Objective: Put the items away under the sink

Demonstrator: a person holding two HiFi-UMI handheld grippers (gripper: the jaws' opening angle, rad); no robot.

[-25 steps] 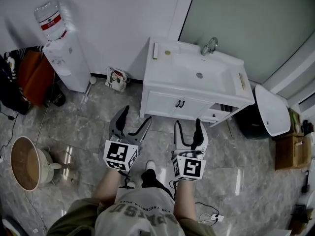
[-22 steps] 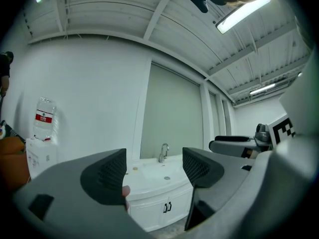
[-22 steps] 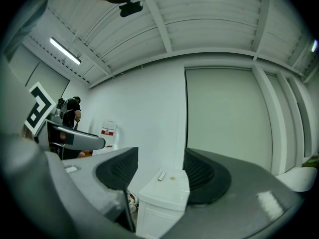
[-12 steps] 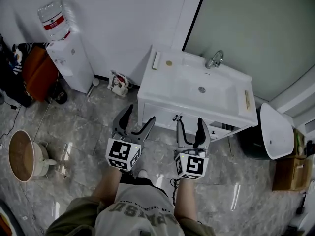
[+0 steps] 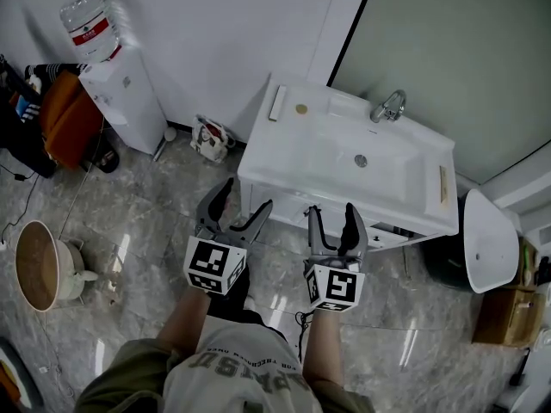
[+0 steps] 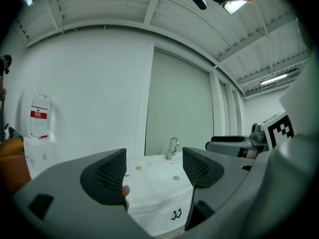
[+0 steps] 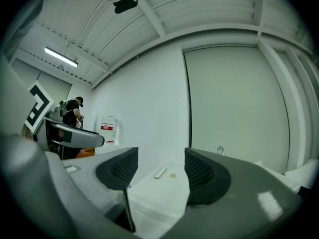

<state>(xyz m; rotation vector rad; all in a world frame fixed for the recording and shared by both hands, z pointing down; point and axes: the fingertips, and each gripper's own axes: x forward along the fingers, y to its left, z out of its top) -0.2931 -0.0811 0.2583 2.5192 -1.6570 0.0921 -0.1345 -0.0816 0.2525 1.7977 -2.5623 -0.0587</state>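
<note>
Both grippers are held side by side above the floor, just short of the sink unit. Left gripper: jaws apart, nothing between them. Right gripper: jaws apart, likewise empty. At 12 o'clock from the left gripper, a pale bar and a small round item are noted on the counter, just beside each other. The cabinet doors below are seen shut. A water dispenser is recorded at 10 o'clock.

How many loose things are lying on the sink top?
3: a white bar at the far left corner of the sink, a small round piece right beside it, a thin strip along the right edge. None look hidden.
</note>
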